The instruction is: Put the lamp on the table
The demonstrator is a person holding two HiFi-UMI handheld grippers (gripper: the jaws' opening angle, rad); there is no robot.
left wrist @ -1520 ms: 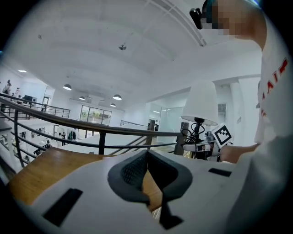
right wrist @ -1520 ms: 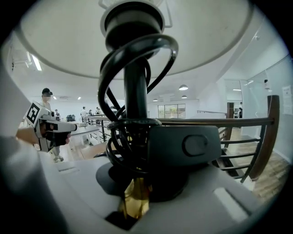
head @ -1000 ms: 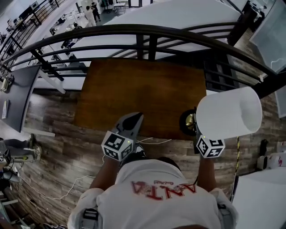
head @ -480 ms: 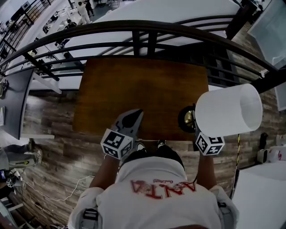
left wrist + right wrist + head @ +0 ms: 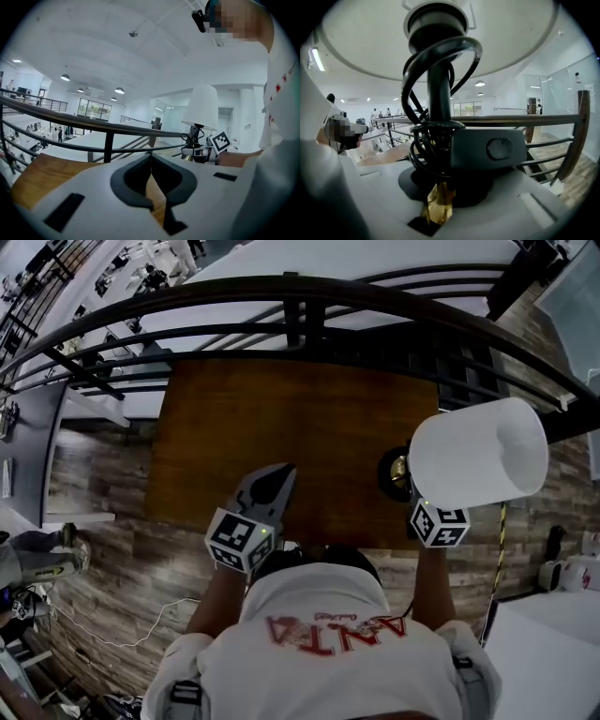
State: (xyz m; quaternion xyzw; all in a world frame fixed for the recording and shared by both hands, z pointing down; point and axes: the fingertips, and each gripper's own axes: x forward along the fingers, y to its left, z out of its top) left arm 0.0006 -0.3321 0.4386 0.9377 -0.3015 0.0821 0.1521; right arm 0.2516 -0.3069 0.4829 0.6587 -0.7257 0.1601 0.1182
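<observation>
since a second ago the right claw (image 5: 439, 199) and the left claw (image 5: 151, 161) have both travelled forward. the white-shaded table lamp (image 5: 480, 457) now hangs further in over the brown wooden table (image 5: 281, 418), whose near edge lies closer to the person's body.

the right claw is clamped on the lamp's slim brass-coloured lower stem (image 5: 437, 210), its dark pads pressing from both sides. directly above the grip a black cable (image 5: 408, 89) is looped loosely round the black upper stem, and the drum-shaped shade spreads over that. just ahead of the claw and below it is the lamp's round dark base (image 5: 386, 479), over the table's near right part. whether the base touches the top i cannot tell. well off to the side, the left claw is closed on nothing, its tips meeting over the table's near edge. beyond the table runs a black metal railing (image 5: 300, 310).

the lamp probably carries its weight low in the base, while the shade looks light, easily dented and prone to sway. the stem seems stiff but thin and smooth, so it could twist in the pads. a hold low on the stem, close to the base, seems best, and never on the shade. the loose cable may snag.
</observation>
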